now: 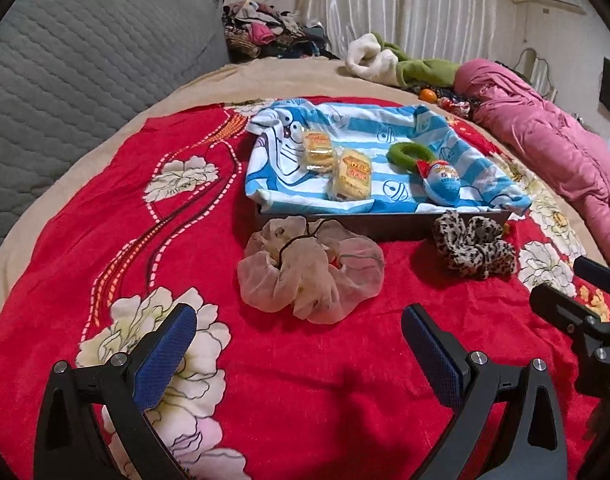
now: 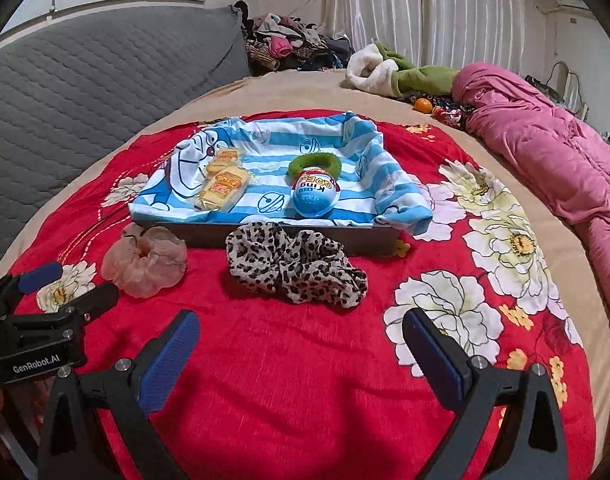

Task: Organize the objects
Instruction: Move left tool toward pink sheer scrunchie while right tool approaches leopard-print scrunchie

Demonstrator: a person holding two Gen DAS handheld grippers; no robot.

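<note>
Two scrunchies lay on the red blanket (image 1: 305, 380) just in front of the tray (image 2: 265, 236): pink scrunchie (image 1: 309, 276) ahead of left tool (image 1: 299, 354), leopard scrunchie (image 2: 295, 270) ahead of right tool (image 2: 301, 354). Both tools spread wide, holding nothing. Best approach imo: come in low, pinch a bunched fold w/o snagging blanket, lift into tray.

Red floral blanket (image 1: 297, 380) spread over a beige bed (image 2: 297, 92), grey quilted headboard (image 1: 85, 64) far left, crumpled pink duvet (image 2: 545, 152) far right, heap of clothes (image 1: 265, 32) beside pale curtains (image 2: 433, 12) at the back
</note>
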